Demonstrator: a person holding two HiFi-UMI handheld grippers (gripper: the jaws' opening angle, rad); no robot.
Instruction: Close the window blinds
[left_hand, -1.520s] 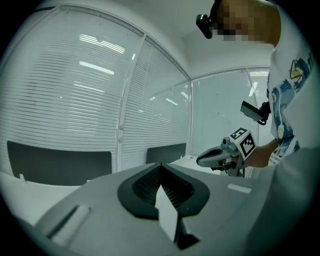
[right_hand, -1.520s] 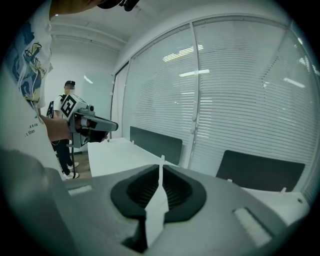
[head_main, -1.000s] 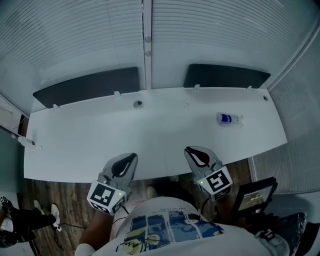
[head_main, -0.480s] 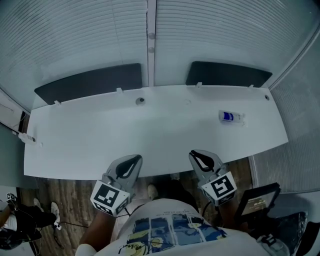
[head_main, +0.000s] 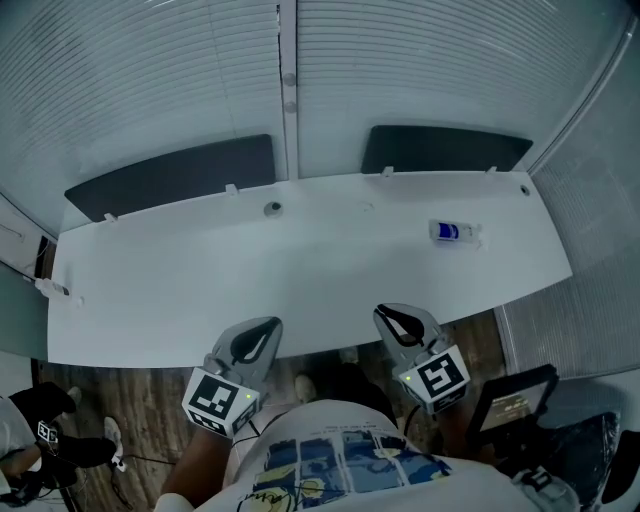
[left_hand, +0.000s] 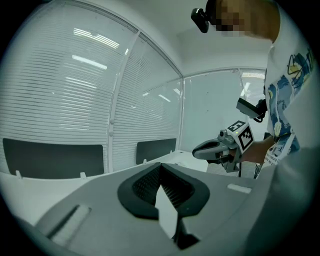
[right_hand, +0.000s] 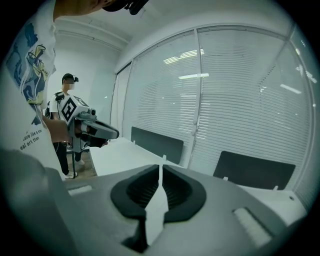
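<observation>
White slatted blinds (head_main: 150, 90) hang lowered over the windows behind the white desk (head_main: 300, 270), with a second panel (head_main: 430, 70) on the right. A thin control wand (head_main: 288, 92) runs down the frame between them. My left gripper (head_main: 256, 338) hovers at the desk's front edge, shut and empty, its tips meeting in the left gripper view (left_hand: 160, 165). My right gripper (head_main: 398, 320) sits beside it, also shut with nothing held (right_hand: 160, 167). Both point toward the blinds, well short of them.
A small bottle with a blue label (head_main: 450, 231) lies on the desk at the right. Two dark partition panels (head_main: 170, 178) (head_main: 445, 148) stand along the desk's back edge. A screen device (head_main: 510, 400) is at the lower right, and another person (head_main: 35, 450) at the lower left.
The head view has shifted slightly. Both grippers stay shut at the desk's front edge. The person at the lower left has moved a little.
</observation>
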